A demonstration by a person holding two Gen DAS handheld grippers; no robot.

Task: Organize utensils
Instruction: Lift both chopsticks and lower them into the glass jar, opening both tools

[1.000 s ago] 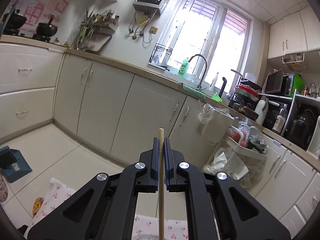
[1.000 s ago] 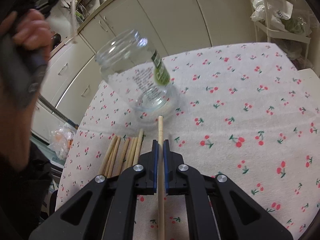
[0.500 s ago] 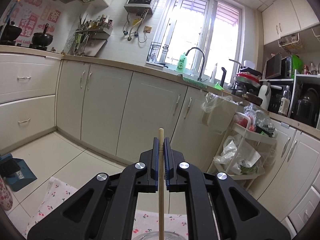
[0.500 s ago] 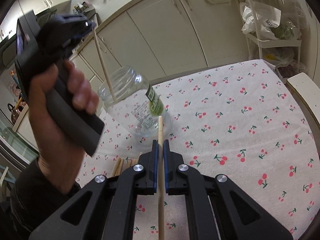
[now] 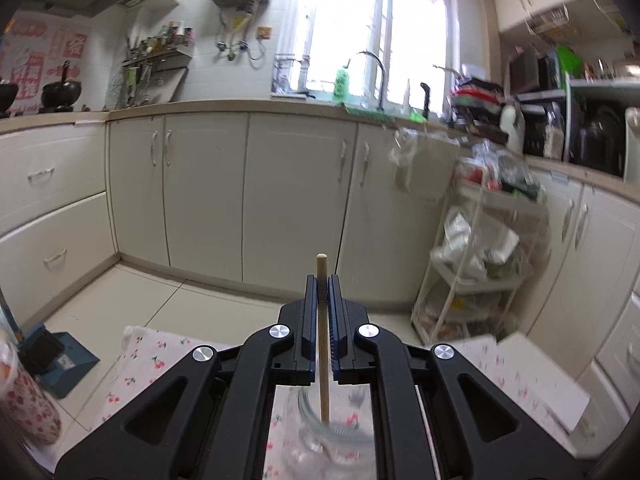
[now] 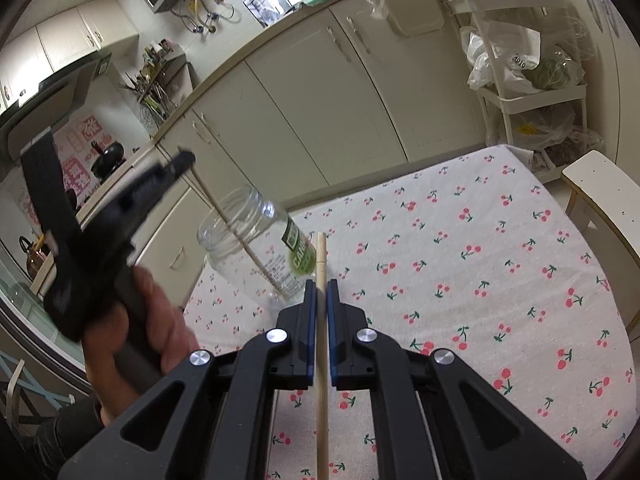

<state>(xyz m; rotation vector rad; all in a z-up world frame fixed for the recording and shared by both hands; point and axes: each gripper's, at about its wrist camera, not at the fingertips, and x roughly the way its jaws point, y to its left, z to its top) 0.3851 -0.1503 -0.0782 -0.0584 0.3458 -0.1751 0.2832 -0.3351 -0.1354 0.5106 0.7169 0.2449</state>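
Observation:
A clear glass jar (image 6: 256,248) with a green label stands on the cherry-print cloth (image 6: 480,280). My left gripper (image 6: 186,159), held in a hand (image 6: 160,332) at the left, is shut on a wooden chopstick (image 6: 240,232) that slants down through the jar's mouth. In the left wrist view the same chopstick (image 5: 322,344) runs between the shut jaws of the left gripper (image 5: 321,280), its lower end inside the blurred jar (image 5: 332,440). My right gripper (image 6: 319,286) is shut on a second chopstick (image 6: 321,380), whose tip points just right of the jar.
A white rolling cart (image 6: 520,92) full of bags stands past the table's far right corner. A cream bench (image 6: 600,192) sits beside the table's right edge. Kitchen cabinets (image 5: 296,200) line the wall behind. A cherry-print cup (image 5: 24,408) stands at the table's left.
The left gripper came down and its chopstick slid deeper into the jar. The right gripper lifted and drew back with its chopstick; the loose chopsticks on the cloth dropped out of view.

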